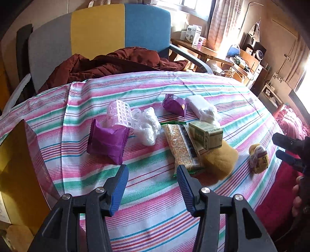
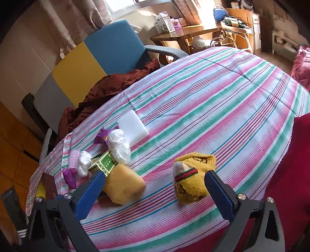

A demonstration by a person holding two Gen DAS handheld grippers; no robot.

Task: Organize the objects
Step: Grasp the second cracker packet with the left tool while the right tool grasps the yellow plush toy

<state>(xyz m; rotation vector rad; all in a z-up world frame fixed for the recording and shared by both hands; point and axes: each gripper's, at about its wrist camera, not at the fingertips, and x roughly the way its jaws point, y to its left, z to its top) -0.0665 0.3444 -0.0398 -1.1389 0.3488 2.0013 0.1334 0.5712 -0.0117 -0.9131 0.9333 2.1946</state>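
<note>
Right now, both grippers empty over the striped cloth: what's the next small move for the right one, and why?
Probably ease the right gripper down and slightly right to straddle the yellow sock, then close. Its jaws stand open and empty, and the sock lies just ahead between them, apart from the clutter. The left gripper is open too.

A lived-in room of a home is shown, most likely a bedroom. A striped bedsheet (image 1: pixel 193 81) is spread over a bed, and a dark red jacket (image 1: pixel 116 62) is left on a blue, yellow and grey chair (image 1: pixel 96 29). A curtained window (image 2: pixel 124 5) is seen behind a wooden side table (image 2: pixel 186 33) stacked with small boxes.
</note>
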